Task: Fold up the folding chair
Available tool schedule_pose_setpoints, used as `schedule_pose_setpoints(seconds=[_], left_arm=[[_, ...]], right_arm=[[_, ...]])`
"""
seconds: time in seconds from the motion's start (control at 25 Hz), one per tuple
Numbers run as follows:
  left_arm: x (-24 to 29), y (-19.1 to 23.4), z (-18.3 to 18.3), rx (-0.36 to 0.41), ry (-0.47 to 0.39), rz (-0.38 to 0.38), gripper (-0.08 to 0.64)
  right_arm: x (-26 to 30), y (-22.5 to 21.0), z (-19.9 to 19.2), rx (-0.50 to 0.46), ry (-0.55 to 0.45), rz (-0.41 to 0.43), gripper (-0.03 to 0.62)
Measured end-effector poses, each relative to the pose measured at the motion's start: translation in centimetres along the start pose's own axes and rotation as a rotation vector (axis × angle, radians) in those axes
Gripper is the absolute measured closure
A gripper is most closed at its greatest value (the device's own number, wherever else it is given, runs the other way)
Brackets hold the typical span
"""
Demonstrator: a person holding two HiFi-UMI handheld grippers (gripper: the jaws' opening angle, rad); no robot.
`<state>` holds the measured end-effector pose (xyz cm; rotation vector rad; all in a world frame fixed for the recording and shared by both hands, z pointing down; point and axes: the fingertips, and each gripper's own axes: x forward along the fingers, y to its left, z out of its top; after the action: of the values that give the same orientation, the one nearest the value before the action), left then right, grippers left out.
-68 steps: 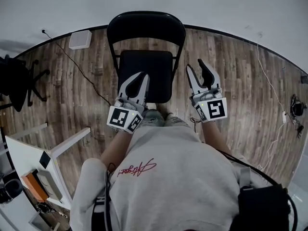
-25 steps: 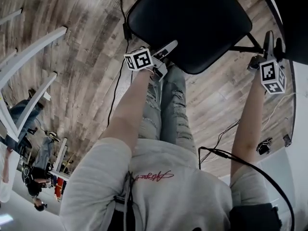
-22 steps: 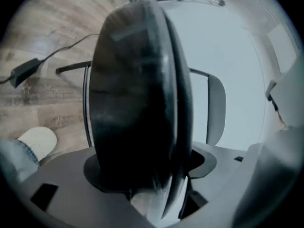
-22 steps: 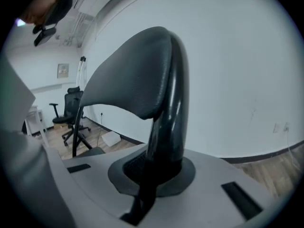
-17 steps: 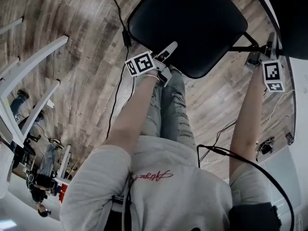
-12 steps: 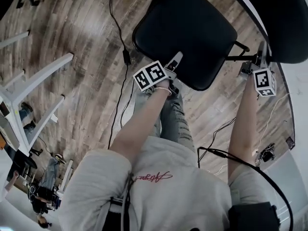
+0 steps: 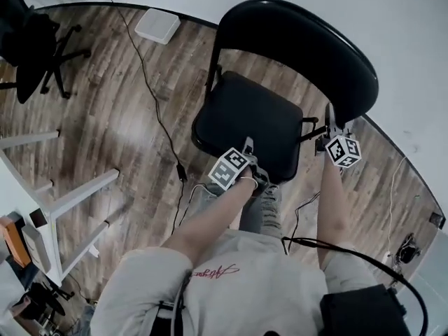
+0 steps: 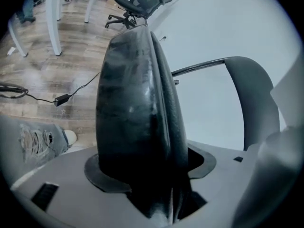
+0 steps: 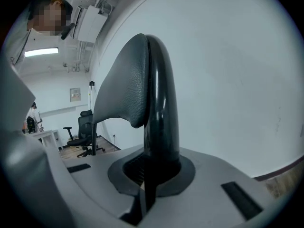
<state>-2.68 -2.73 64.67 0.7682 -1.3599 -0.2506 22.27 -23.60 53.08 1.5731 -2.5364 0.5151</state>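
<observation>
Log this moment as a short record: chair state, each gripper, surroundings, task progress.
chair: black folding chair, unfolded; seat down, backrest up
left gripper: closed on the seat's front edge
right gripper: shut, nothing between its jaws, beside the backrest's right edge; contact unclear
floor: wood; cable, white box, office chair
task: fold not yet done
</observation>
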Motion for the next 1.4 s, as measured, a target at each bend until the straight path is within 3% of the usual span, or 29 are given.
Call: schedule_pose_setpoints(seconds=[0.12,0.44,0.68,0.92,1.4], left_arm=[[0.5,-1.0,-0.9,-0.056,0.006,0.035,0.212],[2.8,-6.9,1.1,-0.048,-0.137,0.115,0.224],[4.9,-11.2,2.1,-0.058,-0.185,0.149,0.238],[5.7,-12.4,1.6,-0.155,-0.238,0.157,0.239],[7.1,-15.1,2.5,-0.141,-0.247,0.180,0.249]], right_arm=[[1.1,-1.0,0.4,0.000,0.018,0.030,0.578],[6.5,-4.3,2.5,0.054,0.055,0.130,0.578],[11.4,-7.3,3.5,0.094,0.093,0.131,0.578],[15.4,-7.2,5.1,0.060,0.121,0.232,0.578],[18.0,-8.7,5.6,0.108,0.140,0.298,0.578]])
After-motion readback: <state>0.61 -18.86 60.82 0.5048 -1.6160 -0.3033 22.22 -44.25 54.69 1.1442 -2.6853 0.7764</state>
